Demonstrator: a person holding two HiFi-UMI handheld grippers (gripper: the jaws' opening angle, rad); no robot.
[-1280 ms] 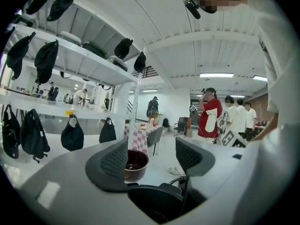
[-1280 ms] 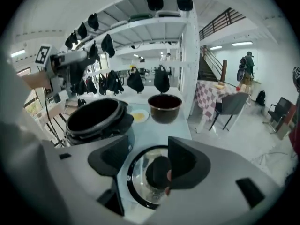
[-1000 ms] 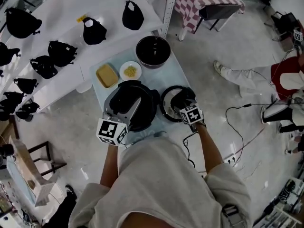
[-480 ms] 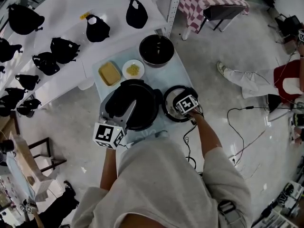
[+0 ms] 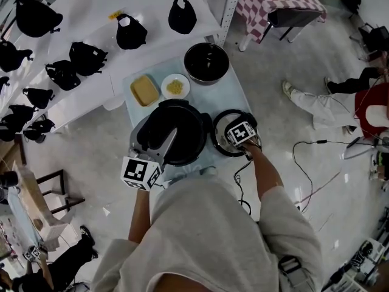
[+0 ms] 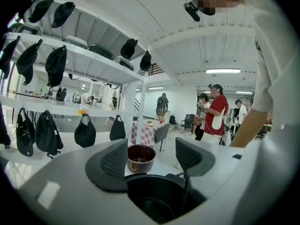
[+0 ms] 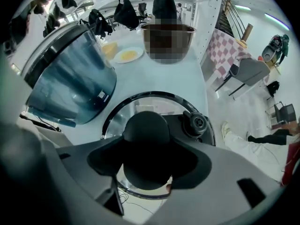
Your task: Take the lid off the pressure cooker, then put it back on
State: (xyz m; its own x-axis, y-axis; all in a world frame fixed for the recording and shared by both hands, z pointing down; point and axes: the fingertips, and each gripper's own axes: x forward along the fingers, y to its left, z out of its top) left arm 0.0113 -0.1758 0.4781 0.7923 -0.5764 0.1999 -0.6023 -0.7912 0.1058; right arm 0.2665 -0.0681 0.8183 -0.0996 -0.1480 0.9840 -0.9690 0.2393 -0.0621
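Observation:
The black pressure cooker (image 5: 182, 129) stands open on the small pale table (image 5: 228, 96). Its round lid (image 5: 219, 140) lies flat on the table just to the cooker's right. My right gripper (image 5: 233, 128) is down on that lid. In the right gripper view the jaws close around the lid's black knob (image 7: 145, 125), with my right gripper (image 7: 146, 158) over the steel lid (image 7: 140, 102) and its valve (image 7: 196, 122). My left gripper (image 5: 159, 140) hovers at the cooker's near-left rim. My left gripper (image 6: 152, 156) is open over the cooker's dark opening (image 6: 154, 200).
Behind the cooker stand a dark inner pot (image 5: 206, 62), a small plate of yellow food (image 5: 175, 87) and a yellow square dish (image 5: 144, 90). White shelves with black bags (image 5: 79, 59) run along the left. A person's legs (image 5: 322, 105) and cables (image 5: 316, 145) lie on the floor at right.
The right gripper shifted slightly onto the lid's centre and stays there. The left gripper drew back a little toward me. The lid has not moved.

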